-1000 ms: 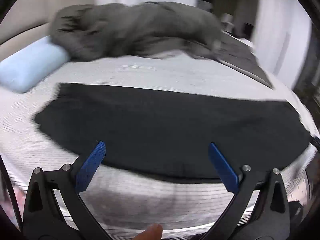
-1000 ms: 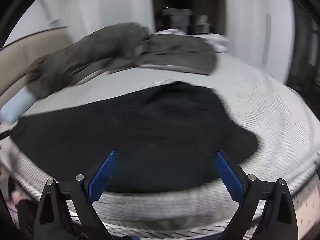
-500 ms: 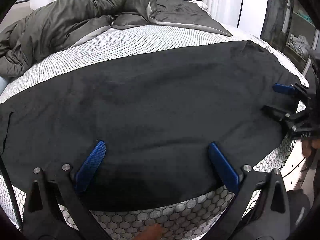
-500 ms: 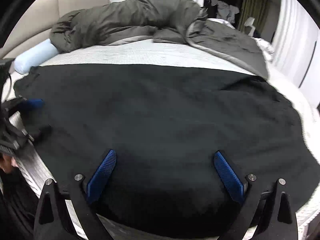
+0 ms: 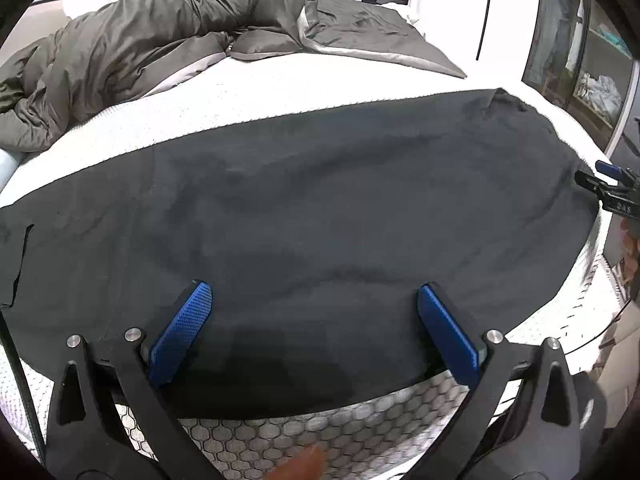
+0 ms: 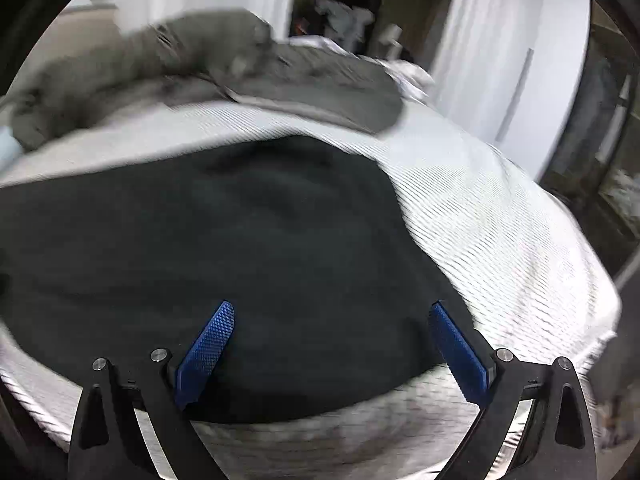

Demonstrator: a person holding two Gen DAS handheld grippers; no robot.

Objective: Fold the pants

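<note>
- Pants (image 5: 320, 208) lie flat across the bed (image 5: 256, 92), near its front edge.
- Duvet (image 5: 160, 36) heaped behind pants, apart from them.
- Right claw (image 5: 612, 188) at pants' right end.

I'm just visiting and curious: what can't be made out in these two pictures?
- Right wrist view: motion blur smears the grey duvet.
- Left wrist view: the pants run out of frame at left.
- Left wrist view: the right gripper is cut off by the edge.
</note>
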